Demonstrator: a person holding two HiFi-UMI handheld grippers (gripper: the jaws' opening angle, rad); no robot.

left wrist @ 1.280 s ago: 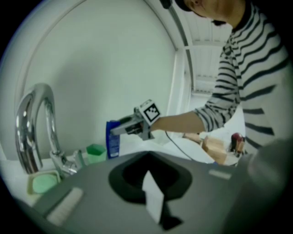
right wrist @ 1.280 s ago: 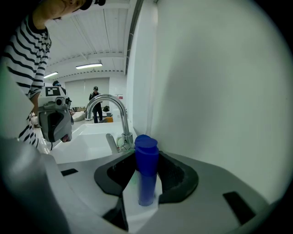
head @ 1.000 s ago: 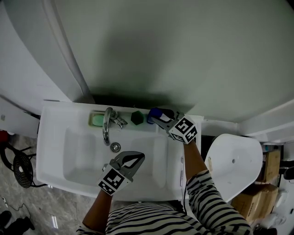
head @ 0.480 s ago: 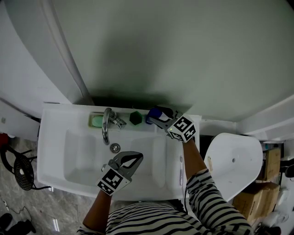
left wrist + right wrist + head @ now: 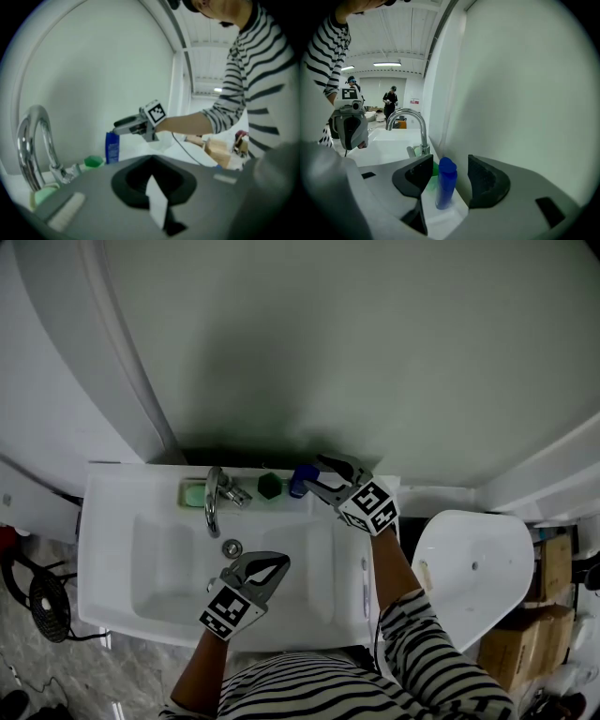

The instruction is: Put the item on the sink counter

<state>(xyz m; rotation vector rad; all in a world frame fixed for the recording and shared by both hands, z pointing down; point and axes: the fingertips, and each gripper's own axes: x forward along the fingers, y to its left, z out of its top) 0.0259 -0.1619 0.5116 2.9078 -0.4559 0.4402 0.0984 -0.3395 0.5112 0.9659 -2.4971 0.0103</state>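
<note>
**A:** Where is the blue bottle [image 5: 298,482] standing?

**B:** Upright on the tabletop [image 5: 105,486], on the strip along its back edge, close to the wall [image 5: 328,352]. It is to the right of the faucet [image 5: 214,501].

**A:** Is the right gripper [image 5: 323,474] holding it?

**B:** No. Its fingers [image 5: 487,180] have just been opening and stand fairly wide. In the right gripper view the bottle sits between them, with a gap on each side, so neither pad presses on it. It rests on its own base.

**A:** What else is on that back edge?

**B:** A dark green faceted piece [image 5: 270,486] just left of the bottle, between it and the faucet. A pale green soap dish [image 5: 194,493] lies on the faucet's far side, towards the back left corner.

**A:** And the left gripper [image 5: 279,564]?

**B:** It hangs over the basin [image 5: 169,559], nearer the front edge and well apart from the bottle. In the left gripper view its fingers [image 5: 157,201] are pressed together with nothing between them. That view also shows the bottle, with the right gripper beside its top.
</note>
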